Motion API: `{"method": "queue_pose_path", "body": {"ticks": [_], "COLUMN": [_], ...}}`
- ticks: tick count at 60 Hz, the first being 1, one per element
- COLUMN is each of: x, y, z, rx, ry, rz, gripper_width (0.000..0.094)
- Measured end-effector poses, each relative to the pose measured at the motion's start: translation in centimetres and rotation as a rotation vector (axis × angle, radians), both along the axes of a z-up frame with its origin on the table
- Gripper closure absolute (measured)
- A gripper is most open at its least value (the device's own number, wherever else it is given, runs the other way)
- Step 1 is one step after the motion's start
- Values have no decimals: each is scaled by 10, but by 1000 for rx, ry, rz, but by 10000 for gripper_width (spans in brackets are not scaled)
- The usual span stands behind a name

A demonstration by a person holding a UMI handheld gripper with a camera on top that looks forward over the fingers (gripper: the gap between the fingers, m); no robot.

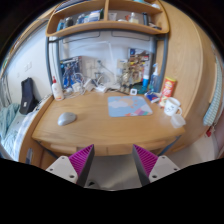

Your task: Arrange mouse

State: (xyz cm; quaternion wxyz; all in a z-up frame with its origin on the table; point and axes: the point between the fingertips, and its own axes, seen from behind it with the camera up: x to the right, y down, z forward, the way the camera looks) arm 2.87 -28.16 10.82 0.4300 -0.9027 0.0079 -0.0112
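Gripper held well back from the desk, fingers spread apart with nothing between them; pink pads facing inward across the gap.

Mouse, grey, resting on the wooden desk top toward its left part, well beyond the left finger and apart from it. Not touched.

Mouse pad, light blue with a printed pattern, lying flat on the desk to the right of the mouse, well apart from it.

Orange canister standing upright near the desk's right end, a white box-like item just beside it. Clutter of bottles and small items lined along the back of the desk against the wall; details too small to tell.

Wooden shelf mounted above the desk, loaded with assorted things.

Dark object upright off the desk's left end.
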Motion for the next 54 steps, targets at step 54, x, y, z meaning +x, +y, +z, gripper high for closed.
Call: {"method": "queue_pose_path", "body": {"ticks": [54], "x": [-271], "y": [215], "z": [-126], "rx": [-139], "ry": [46], "rz": [140], "gripper_width": [179]}}
